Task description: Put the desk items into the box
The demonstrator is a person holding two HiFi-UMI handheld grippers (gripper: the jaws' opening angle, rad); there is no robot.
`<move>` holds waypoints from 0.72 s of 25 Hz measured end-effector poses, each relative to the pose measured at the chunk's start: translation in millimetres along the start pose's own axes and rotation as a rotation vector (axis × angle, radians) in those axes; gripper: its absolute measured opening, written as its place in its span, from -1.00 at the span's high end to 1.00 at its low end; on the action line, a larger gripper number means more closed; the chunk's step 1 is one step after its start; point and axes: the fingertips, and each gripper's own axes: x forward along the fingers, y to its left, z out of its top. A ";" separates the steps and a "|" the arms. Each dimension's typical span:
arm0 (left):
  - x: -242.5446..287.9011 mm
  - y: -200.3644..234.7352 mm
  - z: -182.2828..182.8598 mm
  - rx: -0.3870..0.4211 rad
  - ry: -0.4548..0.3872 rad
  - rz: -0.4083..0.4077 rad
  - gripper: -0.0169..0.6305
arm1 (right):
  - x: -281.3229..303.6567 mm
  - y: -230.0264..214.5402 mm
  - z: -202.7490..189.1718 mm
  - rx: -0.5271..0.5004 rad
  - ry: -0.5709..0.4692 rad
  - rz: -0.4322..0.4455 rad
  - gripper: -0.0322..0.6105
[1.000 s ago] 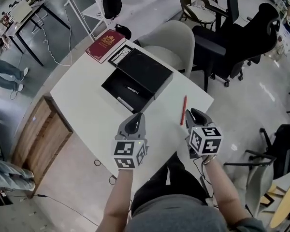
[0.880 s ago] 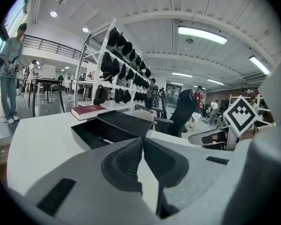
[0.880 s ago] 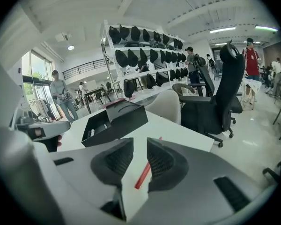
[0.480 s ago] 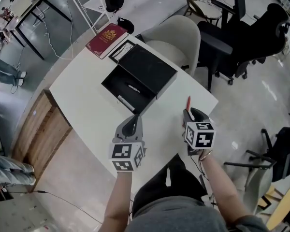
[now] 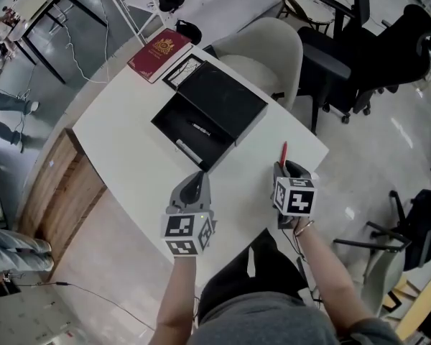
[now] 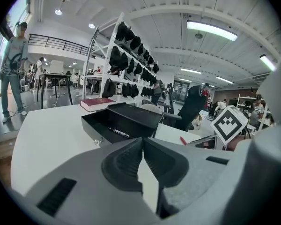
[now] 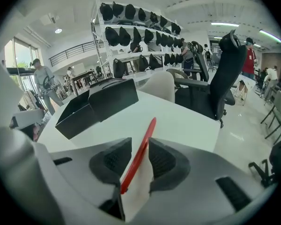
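A red pen [image 5: 282, 154] lies on the white table [image 5: 129, 157] near its right edge. My right gripper [image 5: 284, 169] sits low over the pen's near end. Its jaws have just been opening. In the right gripper view the red pen [image 7: 141, 151] runs between the pads of the right gripper [image 7: 138, 144], with gaps either side. The open black box [image 5: 174, 113] stands mid-table with its lid tipped back and a black marker [image 5: 197, 129] inside. My left gripper [image 5: 197, 180] is shut and empty just in front of the box [image 6: 113, 123].
A dark red book [image 5: 158, 54] and a framed card [image 5: 181, 74] lie at the table's far end. A beige chair [image 5: 262, 52] and a black office chair [image 5: 359, 63] stand behind the table. A wooden cabinet [image 5: 57, 192] is at the left.
My right gripper has come down and shifted left from beside the red pen, so the pen's near end now lies between its jaws. The left gripper has barely moved.
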 end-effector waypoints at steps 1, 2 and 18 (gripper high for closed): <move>-0.2 0.5 -0.8 -0.002 0.001 0.002 0.92 | 0.7 -0.1 -0.9 -0.005 0.005 -0.004 0.53; -0.4 1.3 -1.2 -0.003 0.002 0.003 0.92 | 1.3 -0.2 -1.6 -0.011 0.010 -0.009 0.54; -0.8 7.1 -3.3 -0.014 0.007 0.020 0.92 | 7.9 -5.4 -6.3 -0.086 0.042 -0.065 0.69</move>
